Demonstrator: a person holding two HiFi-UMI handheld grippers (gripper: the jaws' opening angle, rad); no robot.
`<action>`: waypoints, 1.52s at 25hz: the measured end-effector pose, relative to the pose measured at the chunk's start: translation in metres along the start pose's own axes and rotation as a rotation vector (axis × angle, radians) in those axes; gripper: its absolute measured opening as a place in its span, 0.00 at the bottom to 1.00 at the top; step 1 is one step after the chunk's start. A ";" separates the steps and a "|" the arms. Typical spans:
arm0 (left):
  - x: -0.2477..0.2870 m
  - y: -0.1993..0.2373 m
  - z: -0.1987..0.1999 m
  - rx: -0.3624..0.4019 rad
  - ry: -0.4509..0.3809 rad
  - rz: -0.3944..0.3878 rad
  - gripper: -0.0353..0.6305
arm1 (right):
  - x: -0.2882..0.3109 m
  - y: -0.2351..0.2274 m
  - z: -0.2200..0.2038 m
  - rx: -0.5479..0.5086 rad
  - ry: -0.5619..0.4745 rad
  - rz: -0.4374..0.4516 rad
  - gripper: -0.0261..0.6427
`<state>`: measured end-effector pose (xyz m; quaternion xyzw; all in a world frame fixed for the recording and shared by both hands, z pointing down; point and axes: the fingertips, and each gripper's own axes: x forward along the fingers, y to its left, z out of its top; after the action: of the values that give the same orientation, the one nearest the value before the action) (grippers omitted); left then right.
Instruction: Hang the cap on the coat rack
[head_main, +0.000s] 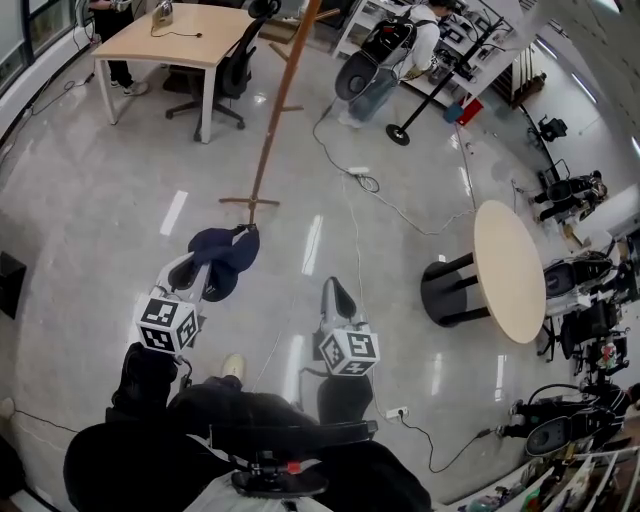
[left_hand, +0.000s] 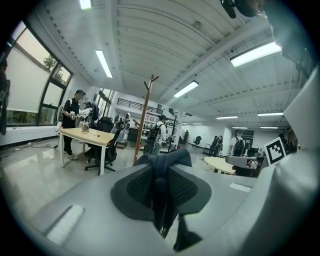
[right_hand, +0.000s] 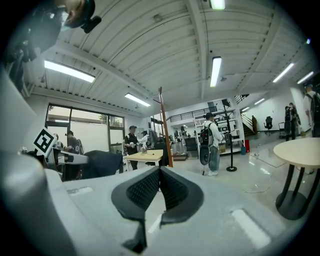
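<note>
Left tool (head_main: 240, 236) clamps the dark cap (head_main: 222, 255), coat rack (head_main: 272, 110) ahead of it.
Right tool (right_hand: 160, 171) alongside, jaws closed together, nothing between them.

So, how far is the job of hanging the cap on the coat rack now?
Done: the dark cap is picked up, with the left gripper shut on its fabric. In hand: the cap is carried, with the coat rack ahead and not reached. Left: bring the cap to a peg, hook it there, let go. The right gripper is shut and empty.
</note>
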<state>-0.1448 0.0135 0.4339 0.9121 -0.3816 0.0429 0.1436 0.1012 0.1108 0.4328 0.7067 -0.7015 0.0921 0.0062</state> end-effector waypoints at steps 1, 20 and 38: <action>0.004 0.002 0.001 -0.003 0.003 -0.001 0.15 | 0.003 -0.001 0.002 -0.001 0.003 -0.003 0.04; 0.082 0.025 0.015 -0.025 0.014 0.017 0.15 | 0.081 -0.033 0.007 0.008 0.011 0.032 0.04; 0.203 0.081 0.017 -0.043 0.042 0.111 0.15 | 0.218 -0.087 -0.005 -0.015 0.100 0.123 0.04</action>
<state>-0.0600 -0.1845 0.4739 0.8852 -0.4293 0.0619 0.1684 0.1862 -0.1025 0.4788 0.6569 -0.7429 0.1223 0.0407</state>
